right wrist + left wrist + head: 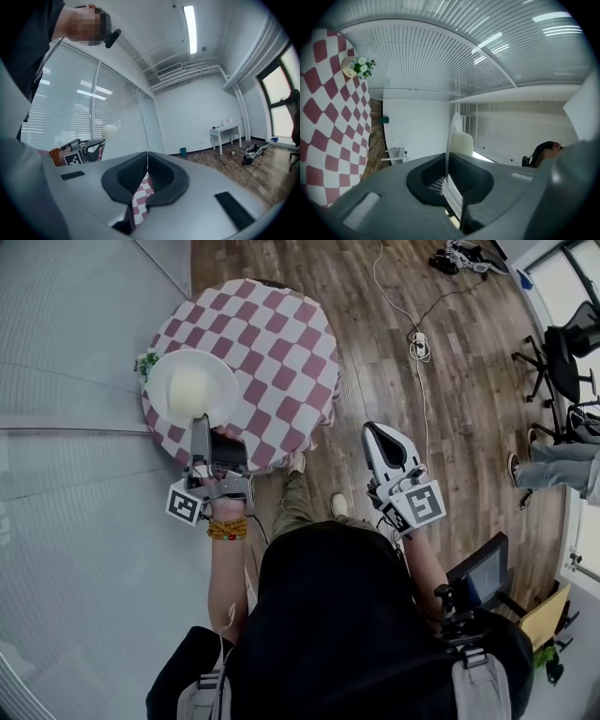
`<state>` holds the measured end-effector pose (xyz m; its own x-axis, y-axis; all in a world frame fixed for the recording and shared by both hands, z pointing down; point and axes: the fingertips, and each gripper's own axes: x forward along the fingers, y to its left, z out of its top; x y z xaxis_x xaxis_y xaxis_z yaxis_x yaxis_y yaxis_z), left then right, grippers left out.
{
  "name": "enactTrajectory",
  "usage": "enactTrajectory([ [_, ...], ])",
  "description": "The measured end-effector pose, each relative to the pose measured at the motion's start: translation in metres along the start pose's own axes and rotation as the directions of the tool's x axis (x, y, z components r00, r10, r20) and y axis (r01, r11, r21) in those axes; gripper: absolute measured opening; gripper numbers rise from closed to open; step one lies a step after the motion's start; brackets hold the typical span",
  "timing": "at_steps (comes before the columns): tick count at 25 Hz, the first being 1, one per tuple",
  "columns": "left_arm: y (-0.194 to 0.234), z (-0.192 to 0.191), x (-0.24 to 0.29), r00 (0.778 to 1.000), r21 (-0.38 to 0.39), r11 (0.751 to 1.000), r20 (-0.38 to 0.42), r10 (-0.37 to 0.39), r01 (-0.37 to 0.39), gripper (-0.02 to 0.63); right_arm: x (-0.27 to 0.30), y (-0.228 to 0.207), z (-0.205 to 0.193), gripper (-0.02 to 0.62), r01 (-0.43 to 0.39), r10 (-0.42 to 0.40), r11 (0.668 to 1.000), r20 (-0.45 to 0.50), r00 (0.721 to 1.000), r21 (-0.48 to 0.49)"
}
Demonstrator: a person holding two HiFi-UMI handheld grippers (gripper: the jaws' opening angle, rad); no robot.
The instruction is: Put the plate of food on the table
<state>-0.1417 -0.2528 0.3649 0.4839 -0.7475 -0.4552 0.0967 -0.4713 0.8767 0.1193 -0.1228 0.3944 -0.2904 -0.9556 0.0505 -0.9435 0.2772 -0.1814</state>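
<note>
A white plate (pixel 192 388) with a pale, round piece of food on it hangs over the left edge of a round table with a red and white checked cloth (pixel 281 352). My left gripper (pixel 200 420) is shut on the plate's near rim. In the left gripper view the plate (pixel 453 133) shows edge-on between the closed jaws, with the cloth (pixel 328 117) at the left. My right gripper (pixel 375 430) is shut and empty over the wooden floor, right of the table. In the right gripper view its jaws (pixel 146 159) meet, and the held plate (pixel 110 130) shows at the left.
A small pot of flowers (pixel 145 363) stands at the table's left edge, close to the plate. A glass wall with blinds runs along the left. Cables and a power strip (pixel 419 345) lie on the floor. An office chair (pixel 562 357) and a person's legs (pixel 553 470) are at the right.
</note>
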Motion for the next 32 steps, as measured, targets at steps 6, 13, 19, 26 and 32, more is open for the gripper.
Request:
enactTrajectory([
  [6, 0.006, 0.008, 0.054, 0.999, -0.030, 0.999, -0.028, -0.033, 0.032, 0.014, -0.001, -0.014, 0.009, 0.011, 0.083, -0.083, 0.996, -0.011, 0.996, 0.010],
  [13, 0.030, 0.014, 0.088, 0.997, -0.066, 0.997, -0.056, -0.043, 0.040, 0.014, 0.008, -0.024, 0.008, 0.011, 0.150, -0.150, 0.989, -0.017, 0.989, 0.013],
  [19, 0.057, 0.016, 0.104, 0.997, -0.082, 0.997, -0.076, -0.017, 0.011, 0.014, 0.013, -0.031, 0.010, 0.011, 0.195, -0.195, 0.981, -0.016, 0.981, 0.012],
  [26, 0.109, 0.018, 0.100, 0.991, -0.098, 0.989, -0.090, 0.098, -0.107, 0.014, 0.011, -0.038, 0.006, 0.011, 0.262, -0.262, 0.965, -0.029, 0.965, 0.024],
  [32, 0.158, 0.024, 0.091, 0.972, -0.103, 0.969, -0.086, 0.218, -0.226, 0.014, 0.020, -0.041, 0.002, 0.011, 0.295, -0.293, 0.955, -0.042, 0.955, 0.033],
])
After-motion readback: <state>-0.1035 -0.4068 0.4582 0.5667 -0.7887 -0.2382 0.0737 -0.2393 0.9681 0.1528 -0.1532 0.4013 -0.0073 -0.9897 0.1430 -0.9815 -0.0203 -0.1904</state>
